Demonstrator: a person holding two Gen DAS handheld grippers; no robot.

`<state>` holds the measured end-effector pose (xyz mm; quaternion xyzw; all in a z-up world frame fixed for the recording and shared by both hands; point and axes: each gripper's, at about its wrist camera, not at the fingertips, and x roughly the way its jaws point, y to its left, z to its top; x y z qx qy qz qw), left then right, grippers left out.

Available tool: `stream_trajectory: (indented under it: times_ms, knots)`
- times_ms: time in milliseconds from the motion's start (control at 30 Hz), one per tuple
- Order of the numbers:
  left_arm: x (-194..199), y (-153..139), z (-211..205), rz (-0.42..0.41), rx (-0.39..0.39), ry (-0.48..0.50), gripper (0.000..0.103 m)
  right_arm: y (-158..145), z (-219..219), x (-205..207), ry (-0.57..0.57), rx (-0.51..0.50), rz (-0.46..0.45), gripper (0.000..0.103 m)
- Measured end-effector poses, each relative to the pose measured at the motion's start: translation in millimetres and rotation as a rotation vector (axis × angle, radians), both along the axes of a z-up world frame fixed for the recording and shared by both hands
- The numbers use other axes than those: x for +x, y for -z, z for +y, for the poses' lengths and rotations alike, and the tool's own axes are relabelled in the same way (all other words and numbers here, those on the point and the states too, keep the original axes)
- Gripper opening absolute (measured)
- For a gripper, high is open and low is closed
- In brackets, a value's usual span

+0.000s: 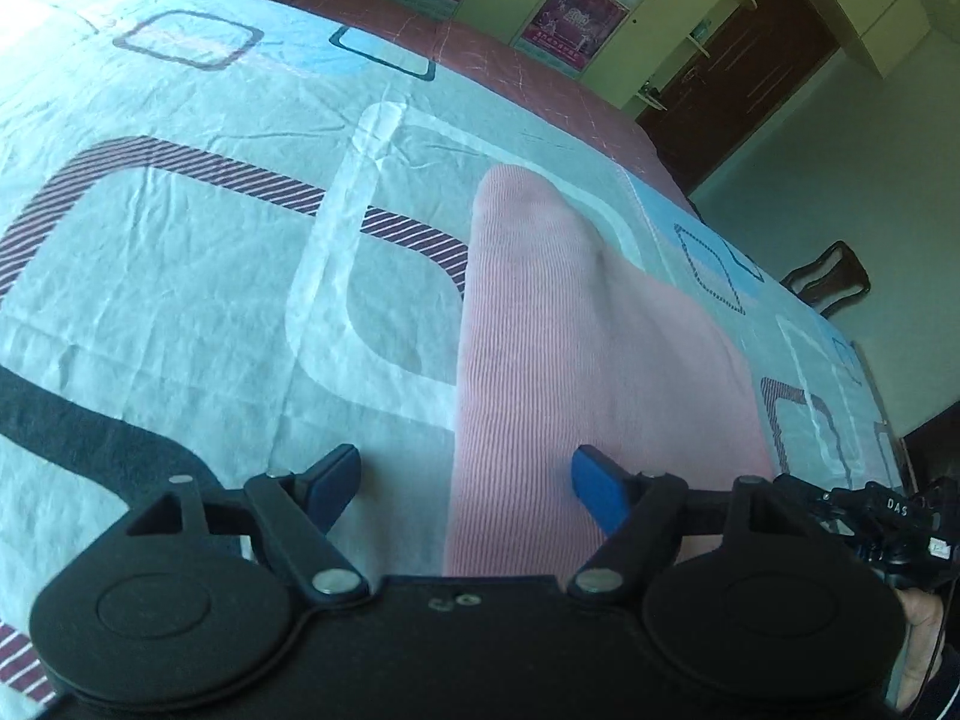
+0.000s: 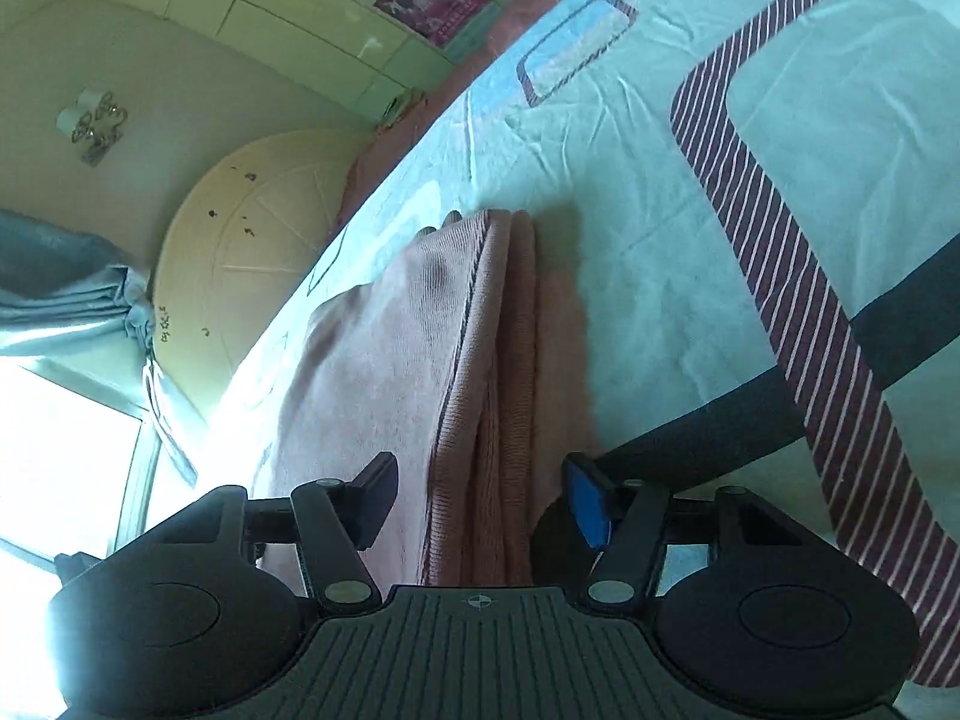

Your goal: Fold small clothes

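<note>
Pink garment (image 1: 576, 360) lies folded on the bed sheet (image 1: 180, 300), stretching ahead of both grippers. Left gripper (image 1: 465, 489) gapes wide over its near edge, clamping nothing. Right gripper (image 2: 480, 498) likewise parted above the stacked folds.

A home bedroom: ahead of the grippers spreads a bed under a patterned sheet (image 1: 180, 276), beyond it a wardrobe (image 1: 600, 6) with posters, a wooden door (image 1: 738, 78), and a curtained window (image 2: 66, 420).
</note>
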<state>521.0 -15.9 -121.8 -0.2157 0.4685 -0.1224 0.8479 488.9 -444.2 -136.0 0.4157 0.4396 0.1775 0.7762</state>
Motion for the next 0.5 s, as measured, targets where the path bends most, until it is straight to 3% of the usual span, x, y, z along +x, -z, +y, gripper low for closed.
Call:
stream_trajectory:
  times_ms: [100, 300, 433, 500]
  knots:
    - [17, 7, 3, 0.006, -0.059, 0.014, 0.076, -2, 4, 10, -0.021, 0.012, 0.028, 0.061]
    - [45, 7, -23, 0.060, -0.048, 0.167, 0.073, -2, 15, 20, -0.032, 0.011, 0.038, 0.059]
    - [54, 6, -41, 0.063, 0.009, 0.251, 0.073, 0, 8, 13, -0.003, -0.033, 0.040, 0.038]
    - [54, 8, -40, 0.052, 0.002, 0.242, 0.068, -1, 16, 17, 0.005, -0.051, 0.035, 0.035]
